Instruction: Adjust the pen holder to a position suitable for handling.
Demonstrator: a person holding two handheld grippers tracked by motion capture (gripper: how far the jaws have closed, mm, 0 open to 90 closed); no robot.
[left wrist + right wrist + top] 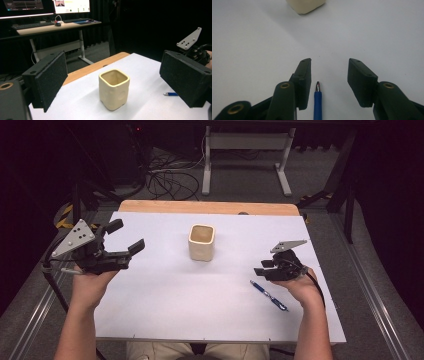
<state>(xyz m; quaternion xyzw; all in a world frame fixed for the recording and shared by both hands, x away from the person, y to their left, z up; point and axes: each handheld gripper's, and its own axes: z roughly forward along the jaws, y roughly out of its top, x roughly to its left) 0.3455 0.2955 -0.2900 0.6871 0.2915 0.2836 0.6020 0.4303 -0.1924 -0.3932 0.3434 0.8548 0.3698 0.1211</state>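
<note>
High view: left gripper (123, 236) is hovering over the left part of the white table (165, 310), jaws standing wide, nothing between them. Right gripper (264, 267) is sitting low near the right edge, jaws partly apart, just above the tip end of the blue pen (269, 295), which is lying flat on the table. Cream cup (202, 242) is standing upright in the middle, well apart from both grippers.

Left gripper view: jaws are wide, framing the cup (114, 88) w/o touching it. Pen (171, 94) is showing at the right, beyond the cup.

Right gripper view: jaws are half open, not gripping. Pen (317, 103) is lying between them, closer to the left pad, tip pointing ahead. Whether the pad is touching it, I cannot tell. Cup (305, 5) is standing far ahead.
</note>
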